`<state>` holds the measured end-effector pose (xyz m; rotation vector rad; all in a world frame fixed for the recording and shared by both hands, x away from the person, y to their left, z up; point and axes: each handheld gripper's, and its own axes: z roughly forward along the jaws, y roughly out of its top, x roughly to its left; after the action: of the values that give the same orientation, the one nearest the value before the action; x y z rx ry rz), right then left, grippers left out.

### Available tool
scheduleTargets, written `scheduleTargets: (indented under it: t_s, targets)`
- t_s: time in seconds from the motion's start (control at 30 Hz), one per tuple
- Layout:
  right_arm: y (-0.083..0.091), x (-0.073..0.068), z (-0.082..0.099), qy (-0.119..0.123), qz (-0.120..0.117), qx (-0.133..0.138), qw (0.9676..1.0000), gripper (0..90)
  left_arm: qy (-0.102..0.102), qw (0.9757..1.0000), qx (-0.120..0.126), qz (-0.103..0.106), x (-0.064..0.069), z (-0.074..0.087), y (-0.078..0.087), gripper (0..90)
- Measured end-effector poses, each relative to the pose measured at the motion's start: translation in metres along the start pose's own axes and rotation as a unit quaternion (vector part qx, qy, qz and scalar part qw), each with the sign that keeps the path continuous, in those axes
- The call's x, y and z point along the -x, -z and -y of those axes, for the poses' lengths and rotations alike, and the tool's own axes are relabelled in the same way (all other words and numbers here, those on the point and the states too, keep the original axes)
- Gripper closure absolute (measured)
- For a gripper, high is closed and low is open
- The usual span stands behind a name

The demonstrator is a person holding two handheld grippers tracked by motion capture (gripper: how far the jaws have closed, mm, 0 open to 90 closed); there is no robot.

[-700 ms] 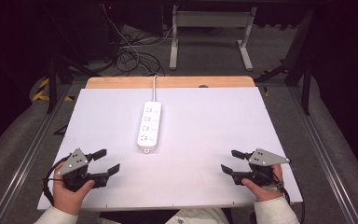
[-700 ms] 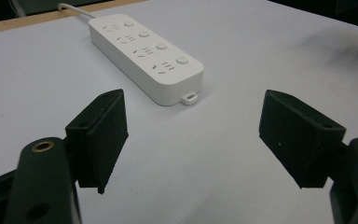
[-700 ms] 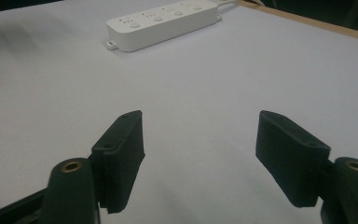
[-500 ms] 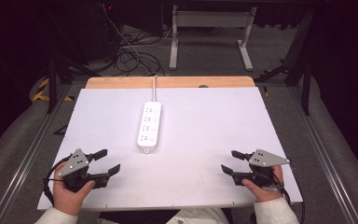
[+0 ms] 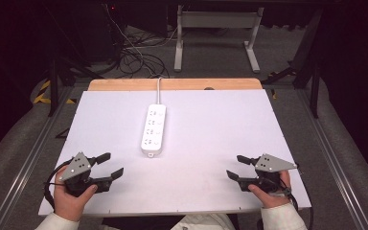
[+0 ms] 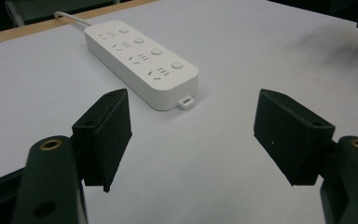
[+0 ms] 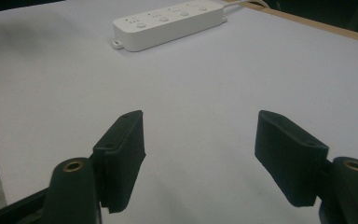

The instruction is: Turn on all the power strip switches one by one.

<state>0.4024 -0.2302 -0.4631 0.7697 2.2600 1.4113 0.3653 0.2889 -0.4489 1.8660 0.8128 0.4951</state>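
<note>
A white power strip [image 5: 154, 129] with several sockets and buttons lies in the middle of the white table top [image 5: 211, 124], its cord running off the far edge. My left gripper [image 5: 111, 165] rests at the near left, held by a hand, open with nothing between its jaws. In the left gripper view the power strip [image 6: 142, 61] lies ahead of the open left gripper [image 6: 193, 133], well apart from it. My right gripper [image 5: 238, 167] sits at the near right, also open and empty. In the right gripper view the strip [image 7: 168, 23] lies far ahead of the right gripper [image 7: 199, 154].
A wooden strip [image 5: 172, 84] borders the table's far edge. Beyond it stand a metal frame [image 5: 215, 33] and loose cables [image 5: 134, 57] on a dark floor. Metal rails run along both sides of the table.
</note>
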Motion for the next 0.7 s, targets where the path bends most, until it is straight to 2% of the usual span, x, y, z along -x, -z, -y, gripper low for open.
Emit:
scheduleTargets:
  t_s: [0.13, 0.27, 0.47, 0.7]
  targets:
    - [0.0, 0.0, 0.0, -0.001, 0.001, -0.001, 1.0, 33.9, 0.005, 0.9999, -0.011, 0.003, -0.001, -0.004, 0.0, 28.5]
    - [-0.001, 0.0, 0.001, -0.001, 0.002, -0.005, 1.0, 33.9, 0.016, 0.9996, -0.015, 0.018, -0.005, -0.012, -0.001, 33.1]
    - [-0.003, -0.001, 0.0, -0.001, 0.001, -0.009, 1.0, 34.0, -0.007, 0.9992, -0.029, 0.025, -0.005, -0.028, -0.005, 38.2]
    - [-0.005, -0.001, 0.001, -0.002, -0.002, -0.011, 0.9999, 34.0, -0.026, 0.9985, -0.038, 0.031, -0.006, -0.044, -0.012, 39.4]
